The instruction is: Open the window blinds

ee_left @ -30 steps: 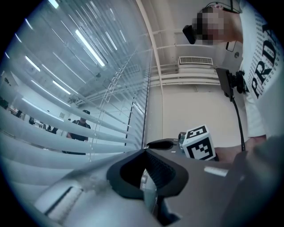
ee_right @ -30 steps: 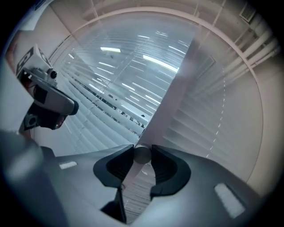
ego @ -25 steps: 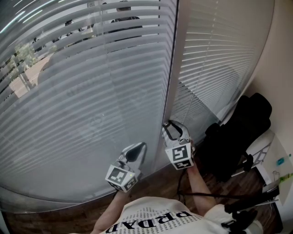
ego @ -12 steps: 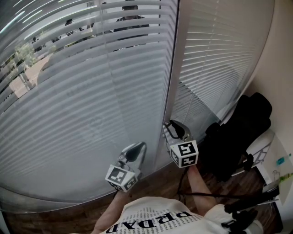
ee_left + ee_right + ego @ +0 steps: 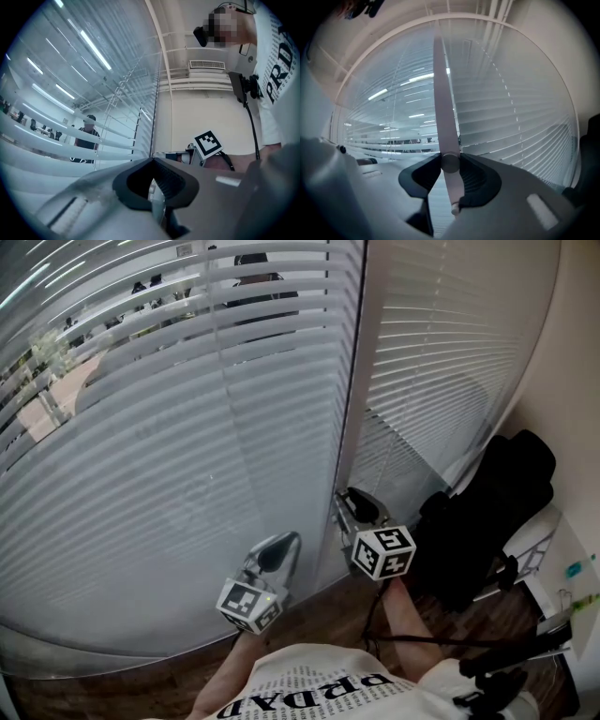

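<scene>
**While the wand is sitting in the right claw: blinds, claws, surroundings**

Where two panes are meeting at a pale frame post (image 5: 352, 381), blinds are hanging on either side.

- Left blinds (image 5: 187, 446): covering the wide pane. The upper slats are lying apart enough to be showing a lit room and a person (image 5: 86, 136) beyond the glass. The lower slats are reading as one grey sheet.
- Right blinds (image 5: 450, 362): covering the narrower pane and running into the corner.
- Wand (image 5: 443, 117): hanging upright in front of the blinds, its lower end passing between the right claw's jaws.
- Right claw (image 5: 342, 495): pointing at the foot of the post. Both pads are pressing on the wand's sides, and its marker cube (image 5: 382, 551) is facing the camera.
- Left claw (image 5: 292, 538): hovering low beside the left blinds, near the right claw but apart from it. Its jaw tips are meeting, with nothing between them.
- Black bag (image 5: 487, 521): slumping in the corner at the right.
- Wooden floor (image 5: 122, 685): showing along the bottom edge.
- White printed shirt (image 5: 309, 688): filling the lower middle.
</scene>
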